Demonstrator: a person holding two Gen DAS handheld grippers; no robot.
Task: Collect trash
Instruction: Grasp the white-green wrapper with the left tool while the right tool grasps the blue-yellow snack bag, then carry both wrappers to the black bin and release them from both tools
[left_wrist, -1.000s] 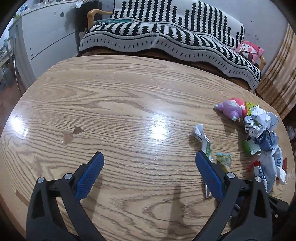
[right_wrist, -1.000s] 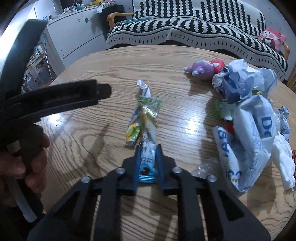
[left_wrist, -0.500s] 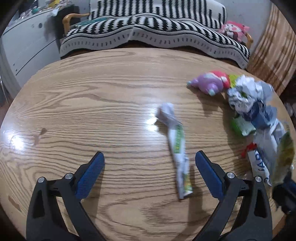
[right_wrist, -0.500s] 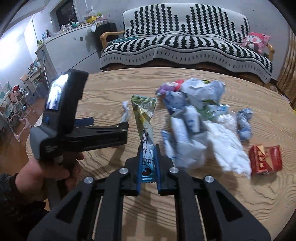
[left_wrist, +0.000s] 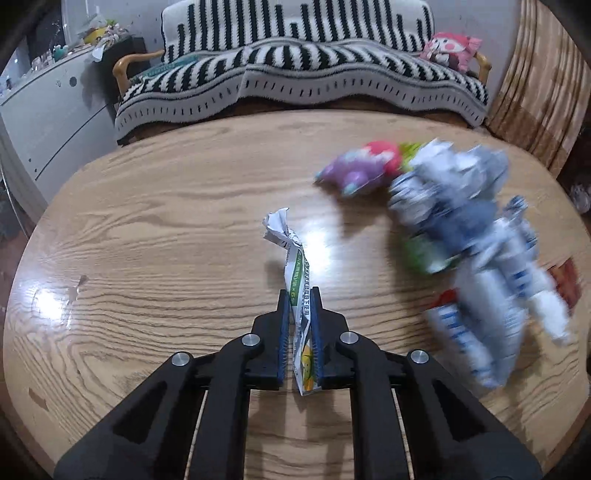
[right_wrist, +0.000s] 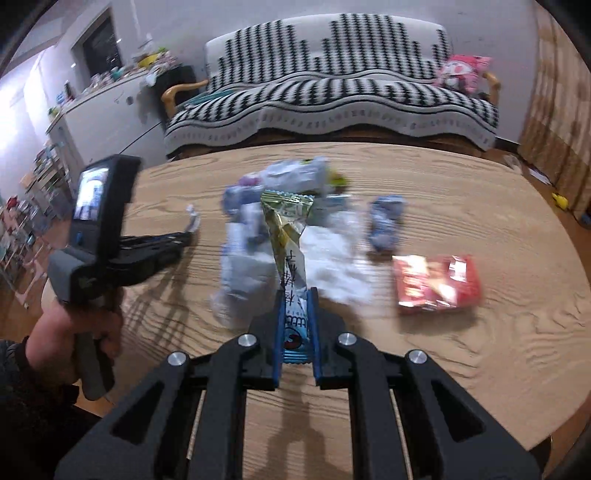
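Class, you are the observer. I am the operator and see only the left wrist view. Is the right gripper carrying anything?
Observer: Yes. The right gripper is shut on a long blue-and-yellow foil snack wrapper.
Operator: My left gripper is closing, a long white-and-green paper wrapper between its pads. What is that red blur behind the crumpled white pile?
Observer: A flat red snack packet, lying apart from the pile.
Operator: Who holds my gripper?
Observer: A bare hand, dark sleeve behind it.

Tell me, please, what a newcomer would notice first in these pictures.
First, each gripper with a wrapper between its fingers: the left gripper is closing on a white-green wrapper, the right gripper holds a blue-gold wrapper. Behind them a trash pile lies on the wooden table.
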